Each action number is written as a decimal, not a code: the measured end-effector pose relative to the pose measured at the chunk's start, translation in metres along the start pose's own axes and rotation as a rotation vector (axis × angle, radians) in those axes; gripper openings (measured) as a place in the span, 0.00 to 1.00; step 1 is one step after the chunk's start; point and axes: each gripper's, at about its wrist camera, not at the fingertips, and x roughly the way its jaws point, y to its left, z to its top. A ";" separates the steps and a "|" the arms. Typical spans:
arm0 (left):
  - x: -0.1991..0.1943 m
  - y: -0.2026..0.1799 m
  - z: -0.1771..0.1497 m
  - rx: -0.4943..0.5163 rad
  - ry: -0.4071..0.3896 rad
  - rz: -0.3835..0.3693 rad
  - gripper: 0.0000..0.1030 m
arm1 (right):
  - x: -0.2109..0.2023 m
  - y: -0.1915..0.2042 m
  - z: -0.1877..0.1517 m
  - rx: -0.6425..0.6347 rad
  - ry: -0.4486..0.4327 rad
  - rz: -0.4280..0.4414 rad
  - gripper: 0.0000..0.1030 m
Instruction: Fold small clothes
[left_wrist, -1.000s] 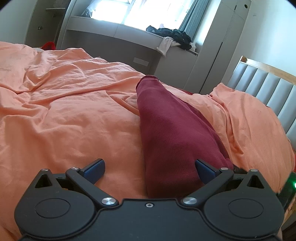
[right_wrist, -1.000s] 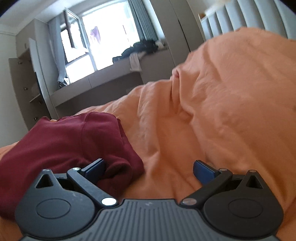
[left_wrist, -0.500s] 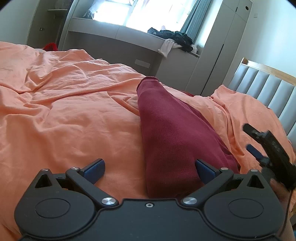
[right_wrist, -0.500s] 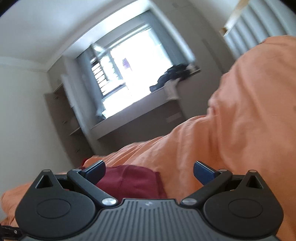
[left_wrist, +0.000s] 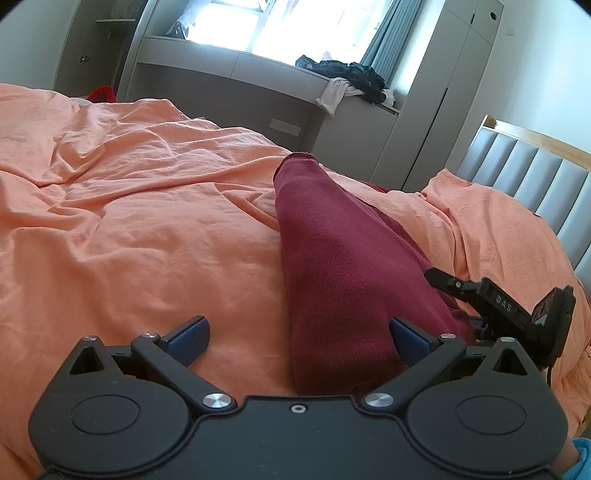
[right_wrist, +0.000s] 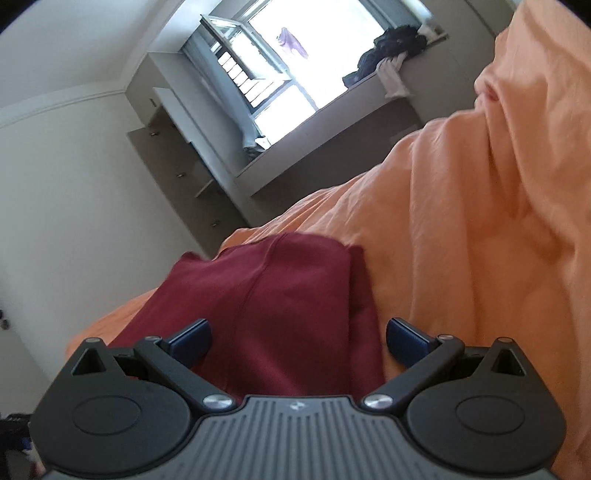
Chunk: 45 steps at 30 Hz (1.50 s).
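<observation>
A dark red knit garment (left_wrist: 343, 266) lies folded in a long strip on the orange bed sheet (left_wrist: 129, 221). My left gripper (left_wrist: 299, 338) is open and empty, low over the strip's near end. My right gripper (right_wrist: 297, 338) is open and empty, with the red garment (right_wrist: 266, 306) between its fingers. It also shows in the left wrist view (left_wrist: 506, 310), at the garment's right edge.
A grey padded headboard (left_wrist: 535, 184) stands at the right. A grey window bench (left_wrist: 240, 85) with a pile of clothes (left_wrist: 351, 81) runs behind the bed. A tall wardrobe (left_wrist: 454, 92) stands beside it. The sheet bulges up at the right (right_wrist: 498, 221).
My right gripper has swung up off the sheet, tilted, and come in over the garment's right edge. My left gripper has barely moved. The garment lies as before.
</observation>
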 end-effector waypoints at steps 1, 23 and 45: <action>0.000 0.000 0.000 0.000 0.000 0.000 1.00 | 0.000 -0.001 -0.001 -0.002 0.007 0.004 1.00; -0.001 -0.001 0.000 0.003 0.000 -0.001 1.00 | 0.002 -0.002 -0.012 -0.021 -0.029 -0.010 1.00; 0.063 0.008 0.048 0.053 0.047 -0.099 1.00 | -0.002 -0.006 -0.018 -0.020 -0.066 0.006 0.99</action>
